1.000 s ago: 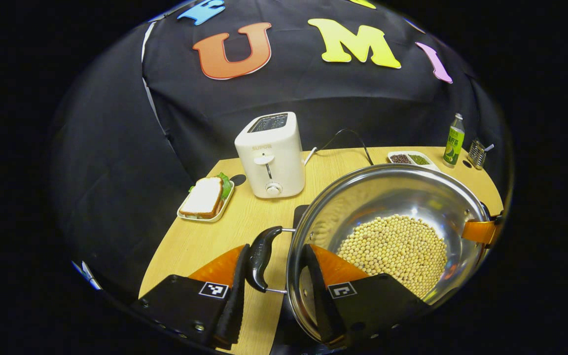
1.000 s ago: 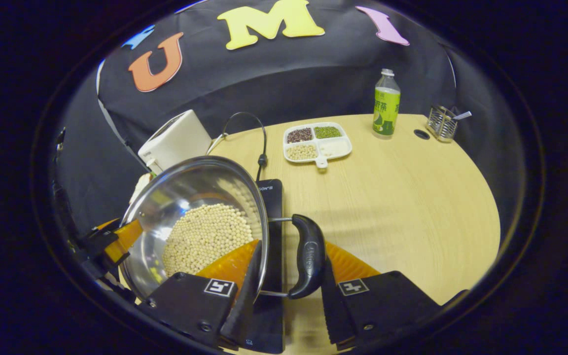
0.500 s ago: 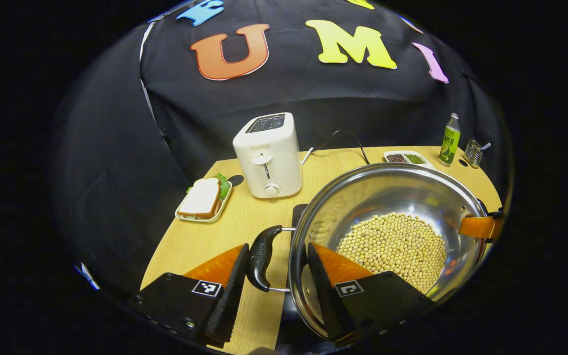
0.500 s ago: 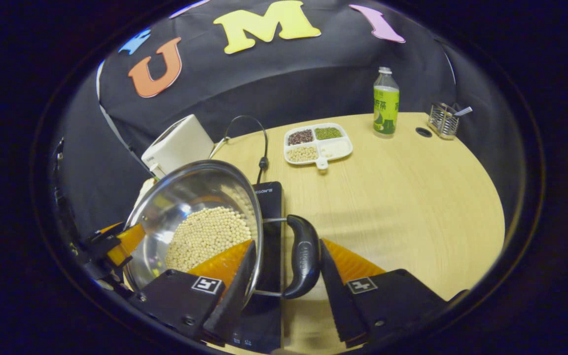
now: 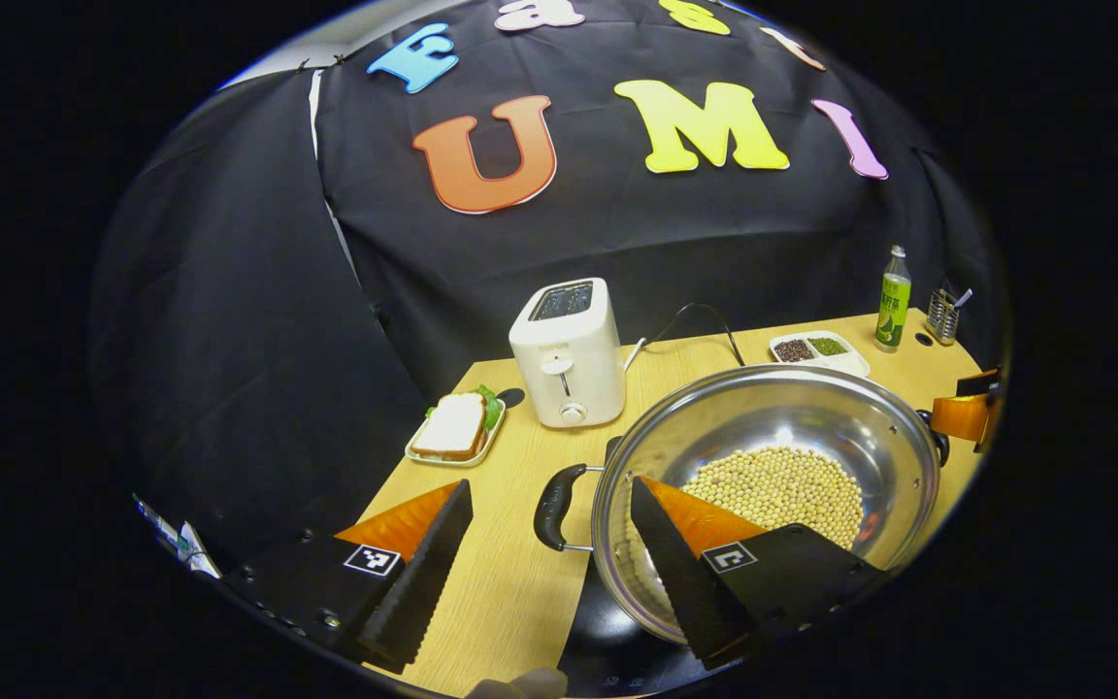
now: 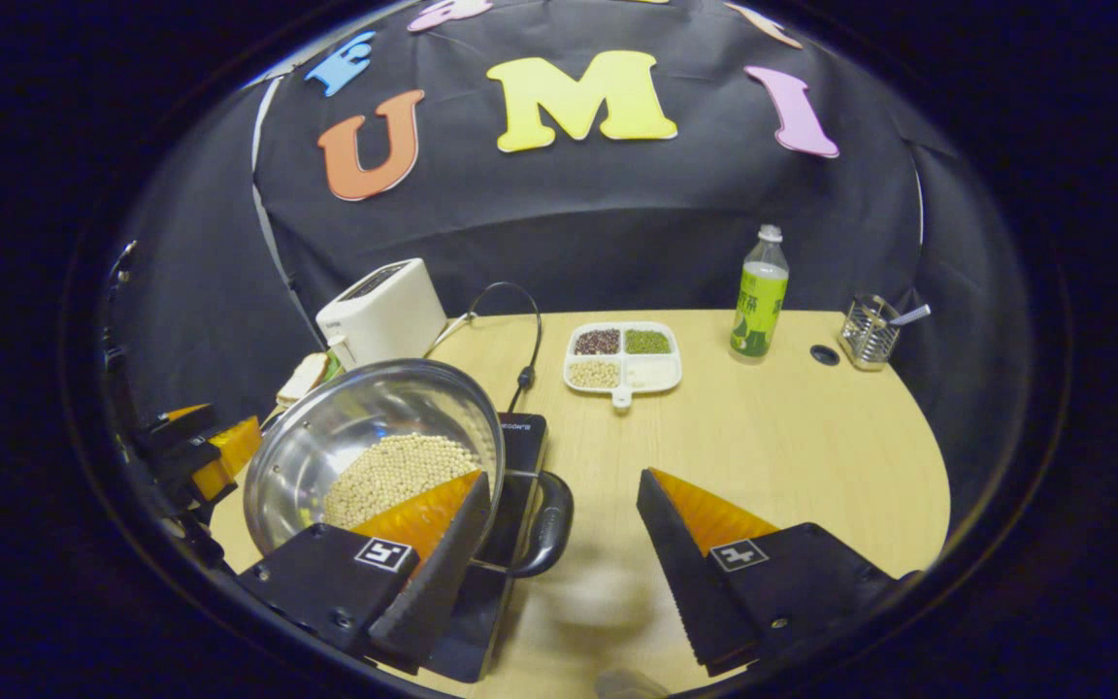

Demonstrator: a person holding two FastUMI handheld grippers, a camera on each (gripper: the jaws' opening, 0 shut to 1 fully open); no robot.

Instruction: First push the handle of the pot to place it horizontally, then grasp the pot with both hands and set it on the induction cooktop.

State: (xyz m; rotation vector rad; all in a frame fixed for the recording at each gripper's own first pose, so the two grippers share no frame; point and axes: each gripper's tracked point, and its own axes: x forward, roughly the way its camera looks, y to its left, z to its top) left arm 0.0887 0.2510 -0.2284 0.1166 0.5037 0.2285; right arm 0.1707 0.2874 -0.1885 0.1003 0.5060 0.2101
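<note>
Both claws stand wide open and hold nothing. Seen from the left gripper view, the left claw (image 5: 544,539) hovers with its fingers spread either side of the pot's near handle (image 5: 553,492), one finger out over the bare table (image 5: 501,582) and the other above the pot's rim, neither touching. Seen from the right gripper view, the right claw (image 6: 559,539) is parted just as wide around the other handle (image 6: 544,524), which lies level and sticks out to the side; no finger presses on it.

Between them the steel pot (image 5: 763,408) sits on the black cooktop (image 6: 506,485), part filled with pale beans (image 5: 777,485). The cooktop's dark edge also shows under the pot in the left gripper view.

Farther back on the table stand a white toaster (image 5: 569,354), a sandwich on a small tray (image 5: 452,429), a divided dish of grains (image 6: 622,354), a green bottle (image 6: 758,296) and a wire holder (image 6: 868,335). A black cord (image 6: 520,330) runs from the cooktop toward the wall.
</note>
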